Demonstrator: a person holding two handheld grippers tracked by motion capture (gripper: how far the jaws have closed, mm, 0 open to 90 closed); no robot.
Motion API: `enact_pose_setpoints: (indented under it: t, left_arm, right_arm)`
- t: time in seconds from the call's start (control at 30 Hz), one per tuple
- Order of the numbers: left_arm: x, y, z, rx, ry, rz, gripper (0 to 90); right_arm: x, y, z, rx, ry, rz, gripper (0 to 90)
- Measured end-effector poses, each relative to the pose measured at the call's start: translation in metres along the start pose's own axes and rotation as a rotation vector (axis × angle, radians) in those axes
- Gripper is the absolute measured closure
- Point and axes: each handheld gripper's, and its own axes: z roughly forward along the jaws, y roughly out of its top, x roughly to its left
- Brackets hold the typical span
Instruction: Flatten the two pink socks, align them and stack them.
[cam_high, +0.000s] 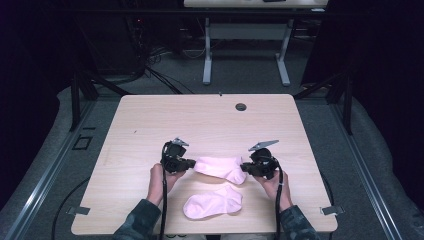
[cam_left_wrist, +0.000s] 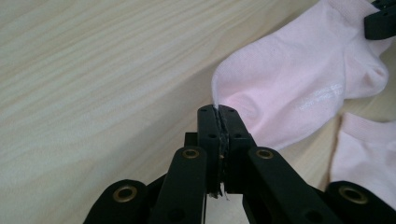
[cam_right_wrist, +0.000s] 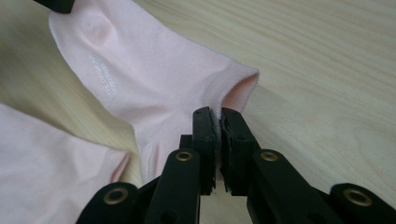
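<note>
The left gripper (cam_left_wrist: 218, 112) is clamped tight on the toe end of the upper pink sock (cam_left_wrist: 299, 88), the right gripper (cam_right_wrist: 217, 114) pinches its cuff, so it stretches between them; the second sock (cam_high: 212, 203) lies nearer the person

Beyond the work: table, floor and background

The light wooden table (cam_high: 150, 125) has a dark round grommet (cam_high: 241, 106) toward 12 o'clock; past it at 12 stands a white-legged desk (cam_high: 245, 35) (cables (cam_high: 150, 70) trail at 11) on grey floor (cam_high: 375, 150).
</note>
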Motion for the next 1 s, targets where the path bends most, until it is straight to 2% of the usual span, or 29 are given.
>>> enact_pose_setpoints:
  t: [0.03,0.1,0.23,0.4,0.57,0.73,0.8,0.9,1.0]
  left_arm:
    - [-0.002,-0.001,-0.005,-0.008,0.002,0.004,88.6]
    - [-0.006,-0.004,-0.013,-0.012,-0.007,0.007,88.6]
    - [-0.013,-0.010,-0.029,-0.033,-0.021,0.001,88.6]
    - [-0.024,-0.021,-0.048,-0.057,-0.041,0.004,88.5]
    - [-0.034,-0.034,-0.063,-0.078,-0.066,0.003,88.4]
    - [-0.045,-0.057,-0.071,-0.069,-0.116,-0.002,88.3]
    - [-0.050,-0.067,-0.073,-0.063,-0.121,-0.009,88.4]
    - [-0.055,-0.082,-0.075,-0.056,-0.130,-0.018,88.3]
    - [-0.056,-0.095,-0.075,-0.055,-0.157,-0.050,88.3]
  right_arm:
    - [0.004,0.001,-0.008,-0.011,0.014,-0.013,84.8]
    - [0.006,0.001,-0.011,-0.016,0.013,-0.018,84.8]
    - [0.014,0.001,-0.027,-0.025,0.030,-0.045,84.8]
    - [0.025,-0.002,-0.044,-0.042,0.069,-0.059,84.8]
    - [0.035,-0.007,-0.056,-0.035,0.115,-0.074,84.7]
    - [0.042,-0.015,-0.062,-0.002,0.155,-0.093,84.7]
    - [0.045,-0.019,-0.062,0.007,0.168,-0.097,84.7]
    - [0.051,-0.023,-0.058,0.031,0.186,-0.119,84.5]
    - [0.054,-0.026,-0.050,0.060,0.188,-0.132,84.2]
